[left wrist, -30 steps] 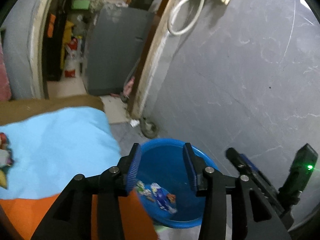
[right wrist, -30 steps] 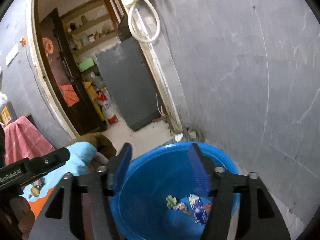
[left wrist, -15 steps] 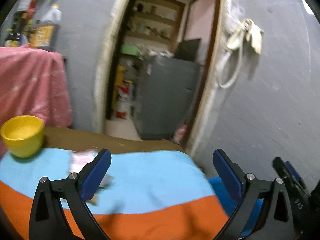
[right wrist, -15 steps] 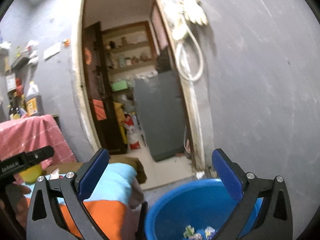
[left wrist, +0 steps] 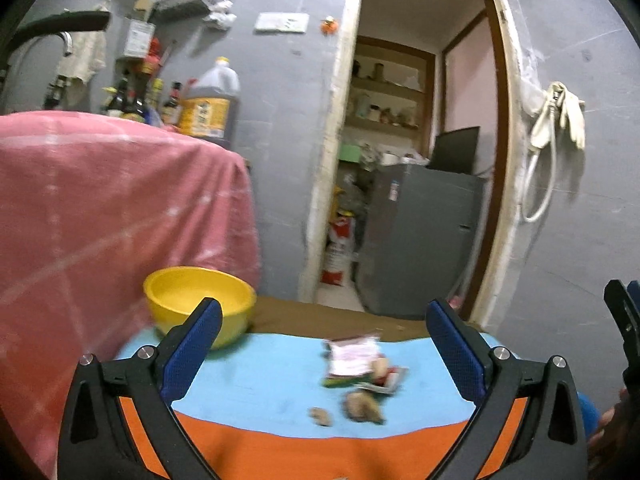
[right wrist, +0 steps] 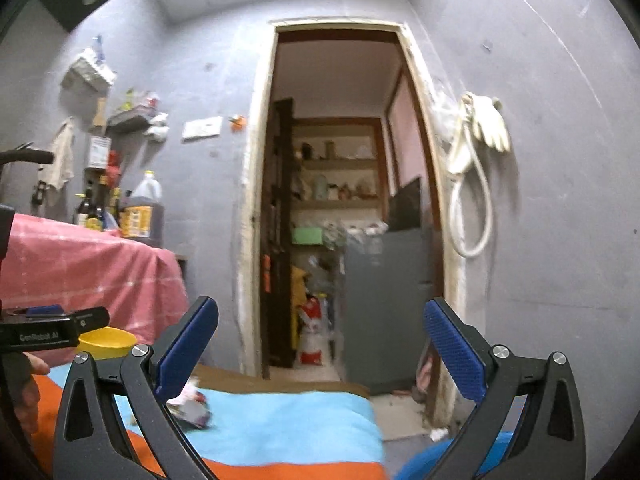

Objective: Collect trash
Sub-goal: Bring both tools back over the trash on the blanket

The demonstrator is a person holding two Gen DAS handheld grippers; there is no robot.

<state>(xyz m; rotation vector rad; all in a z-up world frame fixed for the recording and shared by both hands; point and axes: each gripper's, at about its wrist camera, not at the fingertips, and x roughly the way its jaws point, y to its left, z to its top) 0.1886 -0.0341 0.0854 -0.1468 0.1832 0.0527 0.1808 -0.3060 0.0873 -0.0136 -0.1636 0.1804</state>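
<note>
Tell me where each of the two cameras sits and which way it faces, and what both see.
Left wrist: on the left gripper, facing across the blue-and-orange cloth at snack wrappers, a yellow bowl and the doorway; open fingers show.
Right wrist: on the right gripper, aimed higher at the doorway; open fingers and the other gripper show.
Shared: bowl, cloth, wrappers, doorway.

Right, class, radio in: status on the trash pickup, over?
Left gripper open, empty. Right gripper open, empty. Wrappers loose on blue cloth. Yellow bowl nearby, not blocking.
</note>
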